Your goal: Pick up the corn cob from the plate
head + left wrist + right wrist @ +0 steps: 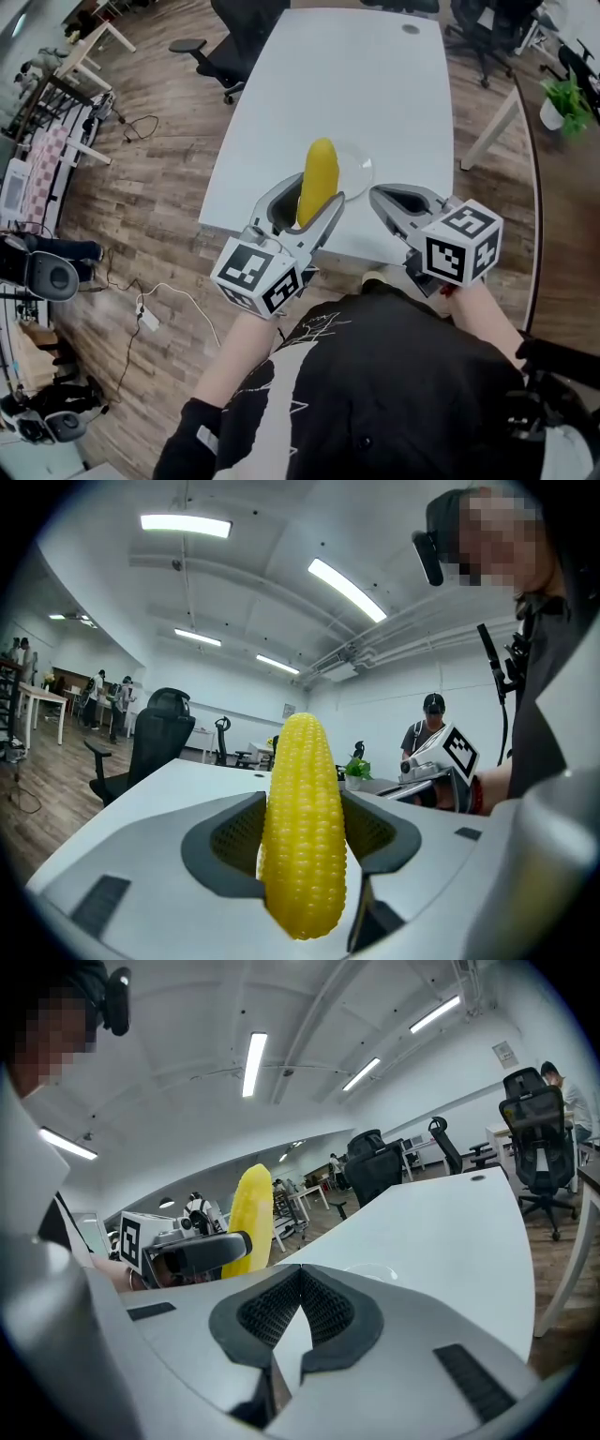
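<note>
Head view, counted: two grippers, namely the left gripper (pixel 314 199) and the right gripper (pixel 379 197); one corn cob (pixel 319 178); one clear plate (pixel 358 174); one white table (pixel 375 84); two black office chairs, at 11 o'clock (pixel 234 47) and 1 o'clock (pixel 487 37); one potted plant (pixel 565 98) at 2 o'clock.

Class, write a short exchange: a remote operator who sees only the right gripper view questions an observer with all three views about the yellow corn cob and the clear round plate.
Operator: Is the yellow corn cob actually clamped?
Observer: Yes. In its own view, the left gripper has its jaws pressed on both sides of it.
Operator: Where is my right gripper relative to the clear round plate?
Observer: The head view shows it just right of the plate, at the near edge of the white table.
</note>
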Motion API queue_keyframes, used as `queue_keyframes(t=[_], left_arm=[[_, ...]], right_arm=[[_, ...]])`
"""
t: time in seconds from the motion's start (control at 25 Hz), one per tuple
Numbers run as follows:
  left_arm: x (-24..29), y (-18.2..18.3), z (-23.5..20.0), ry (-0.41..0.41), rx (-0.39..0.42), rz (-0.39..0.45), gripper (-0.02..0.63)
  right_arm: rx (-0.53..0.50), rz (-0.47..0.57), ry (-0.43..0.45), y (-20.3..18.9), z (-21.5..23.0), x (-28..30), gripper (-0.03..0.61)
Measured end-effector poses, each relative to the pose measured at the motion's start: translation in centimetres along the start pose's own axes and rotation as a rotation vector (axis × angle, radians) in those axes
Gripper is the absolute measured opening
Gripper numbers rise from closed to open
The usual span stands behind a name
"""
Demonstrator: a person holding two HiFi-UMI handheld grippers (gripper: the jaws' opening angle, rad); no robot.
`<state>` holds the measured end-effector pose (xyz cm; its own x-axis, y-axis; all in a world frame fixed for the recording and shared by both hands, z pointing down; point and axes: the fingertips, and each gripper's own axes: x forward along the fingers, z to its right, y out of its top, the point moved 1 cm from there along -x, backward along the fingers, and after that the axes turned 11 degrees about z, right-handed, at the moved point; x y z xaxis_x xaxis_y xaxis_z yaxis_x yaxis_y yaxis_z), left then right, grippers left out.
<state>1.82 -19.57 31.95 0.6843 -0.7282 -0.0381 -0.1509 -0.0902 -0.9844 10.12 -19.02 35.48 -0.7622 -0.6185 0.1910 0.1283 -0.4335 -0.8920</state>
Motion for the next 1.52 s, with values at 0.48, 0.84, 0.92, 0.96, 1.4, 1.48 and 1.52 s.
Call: queue_keyframes(t=[0.48,0.84,0.92,0.96,1.4,1.48,1.52], left_arm=[[-8.8,0.5,0.8,0.026,-0.024,0.048,0.252],[-16.1,0.1,1.1,0.056,-0.052,0.068,0.252],[-17.6,0.1,1.5,0.053,-0.050,0.068,0.252],[-18.3,0.0,1.7,0.052,-0.050,0.068,0.252],[-25.0,-0.9,3.3,0.051,-0.088,0.069,0.252],[-25.5,-1.1,3.6,0.049,-0.099,0.073,0.252],[-25.7,-1.1,3.7,0.049,-0.106,0.074,0.252]], right_arm=[[-0.041,0.000,0.018,-1.8,-6.7,0.3,0.015],[-0.053,0.019,-0.012,-3.4,-11.8,-0.6,0.015],[-0.050,0.022,-0.016,-4.0,-13.1,-0.9,0.015],[-0.050,0.022,-0.019,-4.3,-13.8,-1.1,0.015],[-0.090,-0.038,-0.024,-8.4,-20.0,-2.2,0.015],[-0.091,-0.040,-0.036,-8.7,-20.3,-2.6,0.015],[-0.088,-0.041,-0.038,-8.8,-20.4,-2.8,0.015]])
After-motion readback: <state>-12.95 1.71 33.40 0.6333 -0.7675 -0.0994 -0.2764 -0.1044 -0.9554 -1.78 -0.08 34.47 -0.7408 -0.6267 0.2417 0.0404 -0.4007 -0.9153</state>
